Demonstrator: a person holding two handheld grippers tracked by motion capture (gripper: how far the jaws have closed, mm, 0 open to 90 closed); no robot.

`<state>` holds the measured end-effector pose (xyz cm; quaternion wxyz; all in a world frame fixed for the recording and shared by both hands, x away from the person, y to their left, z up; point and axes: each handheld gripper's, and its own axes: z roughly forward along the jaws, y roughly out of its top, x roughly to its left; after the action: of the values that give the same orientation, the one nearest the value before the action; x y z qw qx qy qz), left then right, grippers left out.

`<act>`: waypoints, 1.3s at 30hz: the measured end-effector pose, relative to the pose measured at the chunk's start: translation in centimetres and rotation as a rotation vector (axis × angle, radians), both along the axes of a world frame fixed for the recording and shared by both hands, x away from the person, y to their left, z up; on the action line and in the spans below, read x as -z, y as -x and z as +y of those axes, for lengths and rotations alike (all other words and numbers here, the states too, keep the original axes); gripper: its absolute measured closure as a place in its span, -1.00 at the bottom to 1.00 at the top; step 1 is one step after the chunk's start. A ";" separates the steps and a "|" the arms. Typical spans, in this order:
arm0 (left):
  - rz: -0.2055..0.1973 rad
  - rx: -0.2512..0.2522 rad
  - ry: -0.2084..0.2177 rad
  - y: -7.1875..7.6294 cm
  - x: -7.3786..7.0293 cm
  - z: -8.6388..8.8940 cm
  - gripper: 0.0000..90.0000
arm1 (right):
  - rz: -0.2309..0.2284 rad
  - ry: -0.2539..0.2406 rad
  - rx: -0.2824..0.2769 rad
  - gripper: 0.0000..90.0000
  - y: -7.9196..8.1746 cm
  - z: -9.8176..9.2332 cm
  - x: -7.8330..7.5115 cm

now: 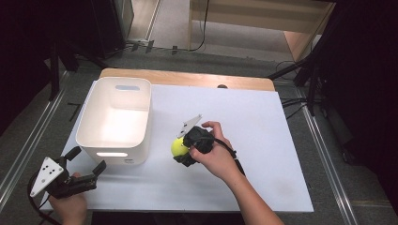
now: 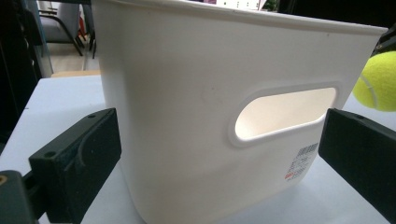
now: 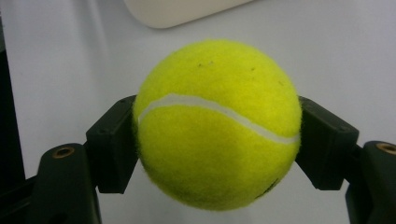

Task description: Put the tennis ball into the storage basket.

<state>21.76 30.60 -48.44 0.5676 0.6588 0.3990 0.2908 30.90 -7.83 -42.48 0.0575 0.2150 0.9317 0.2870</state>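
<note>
Holding tennis ball point(image 3: 217, 123) clamped between jaws of my R gripper point(image 1: 180, 151), above white tabletop point(image 1: 263, 140), just right of white bin point(image 1: 115, 122). My L gripper point(image 1: 87, 164) gapes wide at bin's near end, nothing gripped. Bin sticker point(image 2: 301, 163): barcode plus small print, too blurred to read. No brand readable on ball.

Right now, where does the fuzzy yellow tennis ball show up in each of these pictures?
High view: the fuzzy yellow tennis ball sits mid-table in the right gripper.
Left gripper view: at the right edge.
Right gripper view: dead centre, clamped between the jaws.
Shared landmark: the white plastic bin beside it.
</note>
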 end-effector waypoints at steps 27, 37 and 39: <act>-0.002 0.001 -0.001 0.0 0.0 -0.1 -1.00 | 0.012 -0.023 -0.066 -0.49 -1.2 1.8 -3.4; -0.001 0.003 -0.005 0.0 0.0 -0.1 -1.00 | 0.001 -0.037 -0.099 -0.49 -1.9 2.9 -5.0; 0.000 0.003 -0.004 0.0 0.0 -0.1 -1.00 | -0.001 -0.036 -0.100 -0.49 -2.0 3.1 -5.3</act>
<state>21.76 30.54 -48.43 0.5667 0.6606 0.3974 0.2909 32.85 -4.69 -37.16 0.0397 0.1690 0.9359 0.3065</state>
